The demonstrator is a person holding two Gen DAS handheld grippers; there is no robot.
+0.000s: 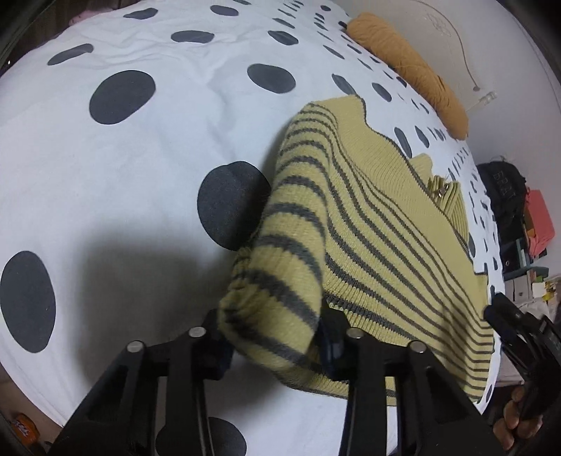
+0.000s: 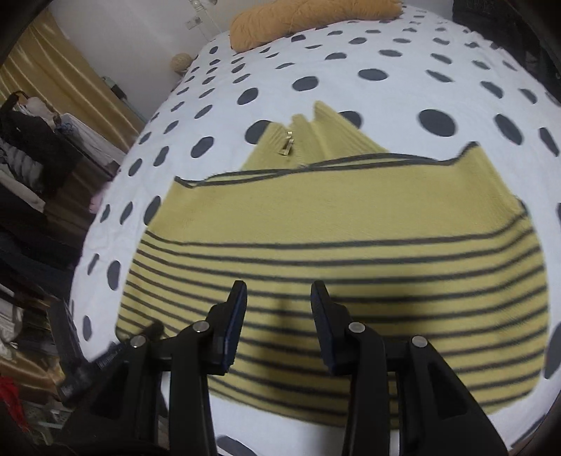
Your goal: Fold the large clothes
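A yellow knit sweater with grey stripes (image 1: 378, 224) lies folded on a white bedspread with dark dots (image 1: 140, 147). My left gripper (image 1: 270, 336) has its jaws around a bunched, lifted fold of the sweater at its near left corner. In the right wrist view the sweater (image 2: 333, 224) lies flat with its zip collar (image 2: 294, 140) at the far side. My right gripper (image 2: 278, 308) is open and empty, just above the striped lower part. The right gripper also shows at the right edge of the left wrist view (image 1: 519, 336).
An orange knit garment (image 1: 406, 63) lies at the far edge of the bed, also in the right wrist view (image 2: 298, 21). Cluttered shelves and boxes (image 1: 526, 238) stand beside the bed. Clothes and a gold curtain (image 2: 42, 140) are on the other side.
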